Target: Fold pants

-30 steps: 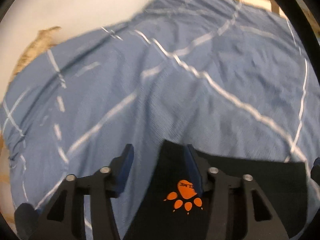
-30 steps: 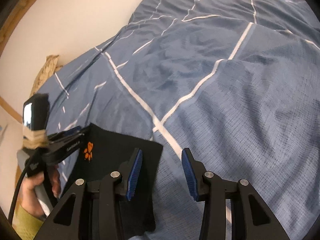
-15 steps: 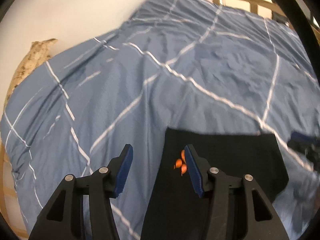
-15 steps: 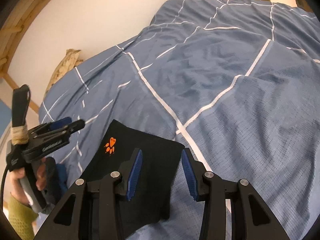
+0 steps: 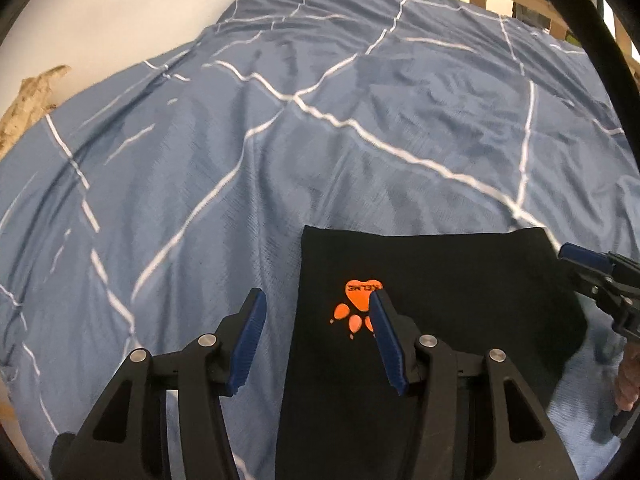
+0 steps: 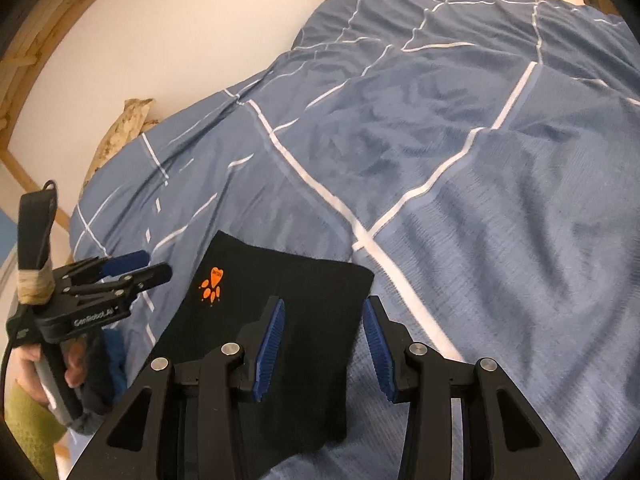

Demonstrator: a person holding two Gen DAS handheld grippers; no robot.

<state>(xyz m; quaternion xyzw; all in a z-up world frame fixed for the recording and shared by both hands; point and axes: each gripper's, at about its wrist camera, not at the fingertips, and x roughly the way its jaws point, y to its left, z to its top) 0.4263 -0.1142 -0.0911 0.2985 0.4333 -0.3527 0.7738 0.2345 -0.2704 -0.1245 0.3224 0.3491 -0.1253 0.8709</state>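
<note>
Left hand-held gripper hovered with its jaws spread and empty over the left edge of the folded black pants lying flat on the blue checked duvet of the bed, while the right hand-held gripper, likewise spread and empty, hung above their right edge.

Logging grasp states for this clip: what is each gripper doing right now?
Left gripper: open, holding nothing, above the folded black fabric pants.
Right gripper: open, holding nothing, over the pants' edge.
</note>
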